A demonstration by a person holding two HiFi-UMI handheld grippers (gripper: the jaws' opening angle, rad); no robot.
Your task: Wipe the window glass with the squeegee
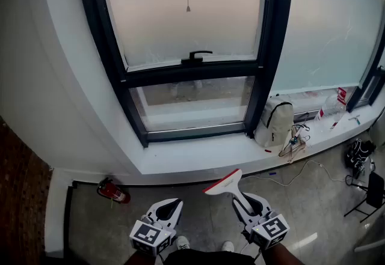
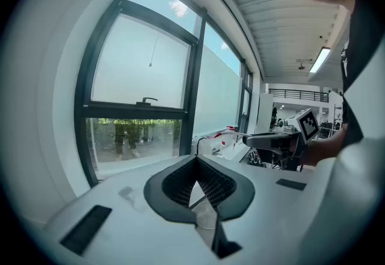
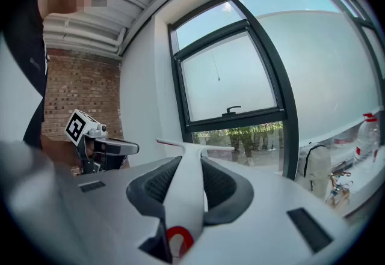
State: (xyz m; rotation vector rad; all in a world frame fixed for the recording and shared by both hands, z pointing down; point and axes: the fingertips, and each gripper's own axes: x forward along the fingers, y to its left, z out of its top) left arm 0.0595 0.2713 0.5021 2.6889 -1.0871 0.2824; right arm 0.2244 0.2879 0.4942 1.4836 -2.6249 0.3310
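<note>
Low in the frame, the right claw (image 1: 243, 201) clamps the squeegee (image 1: 224, 185) by its handle, blade crosswise and aimed up at the window glass (image 1: 180, 17) well above, while the left claw (image 1: 170, 205) sits narrow, seemingly empty.

We face a black-framed window (image 1: 180, 17) above a white sill (image 1: 198, 158). Grey floor (image 1: 301, 197) below; brick wall (image 1: 21, 197) at left. Daylight floods in.

the squeegee (image 1: 224, 184) looks smooth white plastic, the window glass (image 1: 180, 11) frosted and matt, the brick wall (image 1: 18, 191) rough.
</note>
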